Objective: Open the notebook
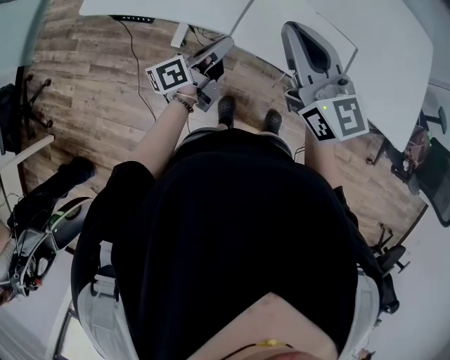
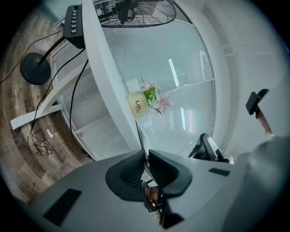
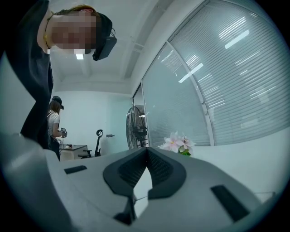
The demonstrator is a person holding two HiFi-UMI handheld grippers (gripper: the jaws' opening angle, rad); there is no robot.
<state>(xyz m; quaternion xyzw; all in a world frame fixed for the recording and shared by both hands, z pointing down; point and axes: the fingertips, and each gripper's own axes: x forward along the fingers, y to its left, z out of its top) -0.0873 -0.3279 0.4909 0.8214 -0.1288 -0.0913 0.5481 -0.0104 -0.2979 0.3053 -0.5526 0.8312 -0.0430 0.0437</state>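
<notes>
Both pairs of tongs are pointing level toward a white counter (image 1: 383,60) that is standing over a wood-plank floor (image 1: 98,98). The left tongs (image 2: 146,155) are sitting closed, with only a sliver showing between the pads and nothing gripped. The right tongs (image 3: 146,150) are meeting at the tips and are likewise holding nothing. Where the notebook is lying cannot be told, since no view is showing it. Straight ahead of the left tongs, a cream cup (image 2: 137,105) printed "Life" is sitting on the counter's edge with pink flowers (image 2: 157,100) just beside it. Beyond them a frosted glass wall (image 2: 186,68) is closing off the room. A standing fan (image 2: 136,11) is rising farther off past the cup, and black cables (image 2: 38,138) are trailing across the floor under the counter. Ahead of the right tongs the flowers are peeking over the counter top against slatted glass. Off beyond the right tongs' left jaw another person (image 3: 54,120) is standing near an office chair (image 3: 97,142).
</notes>
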